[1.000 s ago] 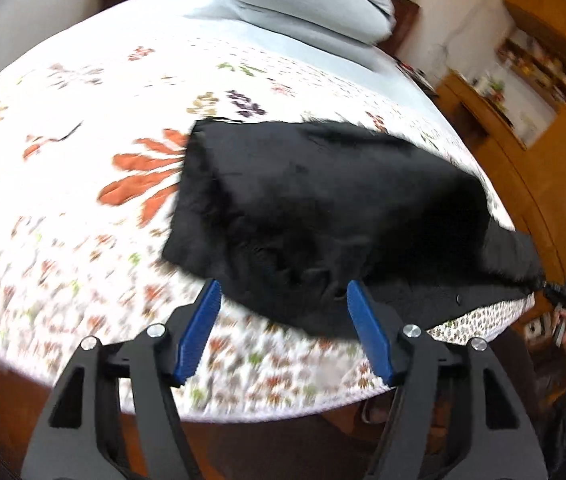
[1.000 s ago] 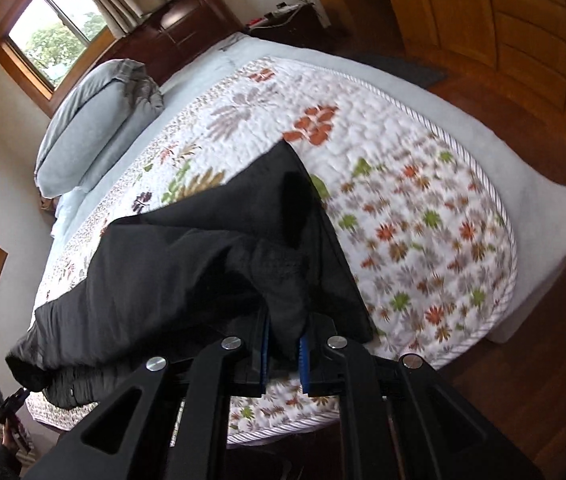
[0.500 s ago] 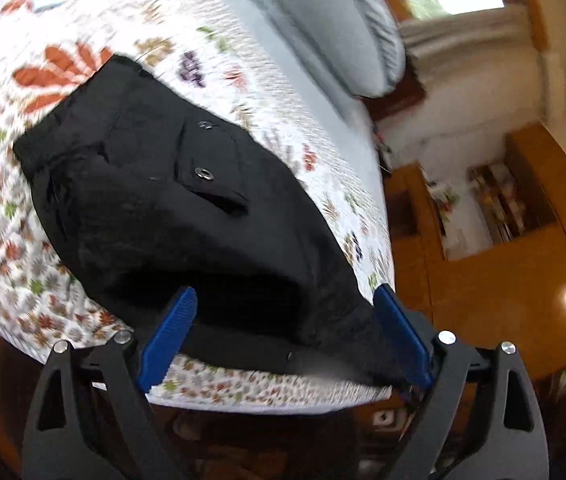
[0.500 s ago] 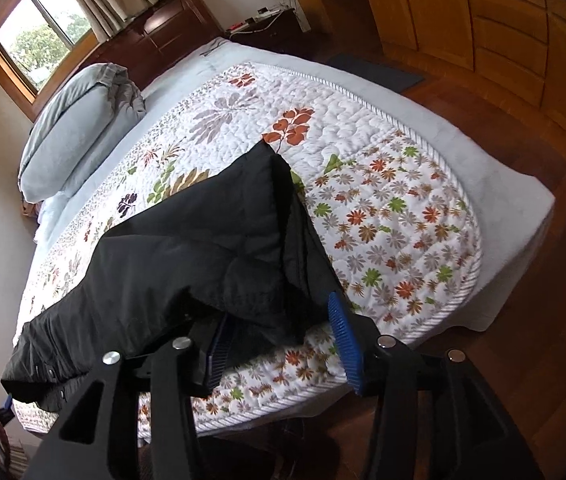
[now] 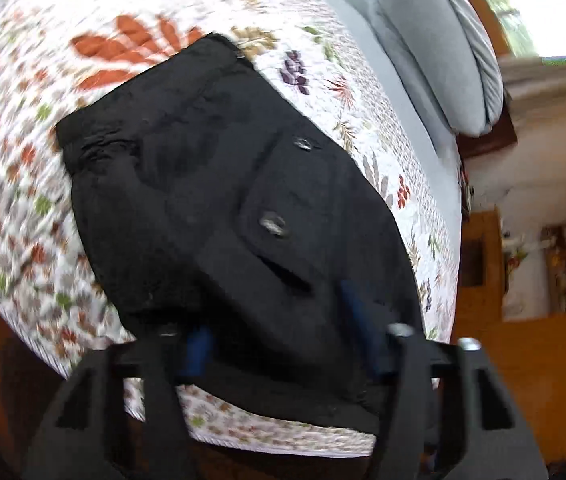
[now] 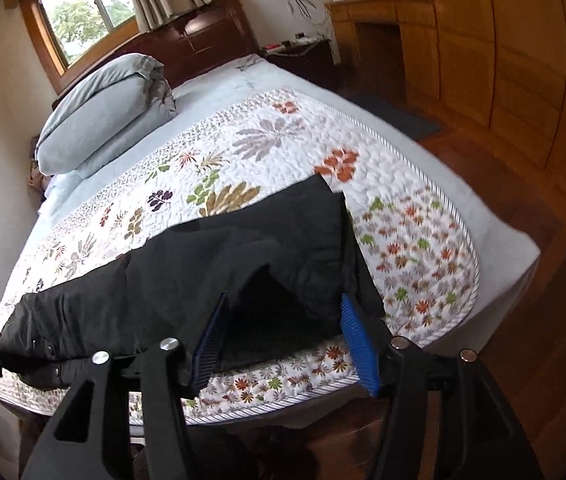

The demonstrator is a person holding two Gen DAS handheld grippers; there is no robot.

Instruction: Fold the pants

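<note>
In the left wrist view, the black pants [image 5: 219,208] lie on the bed's floral quilt [image 5: 23,184], near its front edge, and stretch up and away from the left hand-held gripper [image 5: 279,328]. The waist end with its snaps bulks between the blue pads, which straddle the cloth; the jaws have just been closing, and the blur hides whether the pads already press, so the grip cannot be told. This hand-held gripper tilts steeply down onto the waistband, right at the garment. In the right wrist view, the pants [image 6: 187,276] run crosswise, with their long axis along the quilt's [image 6: 415,240] front edge, from the far-left end, where the other hand-held gripper shows small, to the folded leg end just ahead of the right hand-held gripper [image 6: 283,340]. Its jaws have just been opening and now stand apart with no cloth pinched; the fabric lies beyond and below the pads, not touched. It points down over the bed edge, a little back from the leg end. In judgement, the coming fold turns on the left hand, which is nearer the cloth, carrying the waist along the long axis toward the leg end.
</note>
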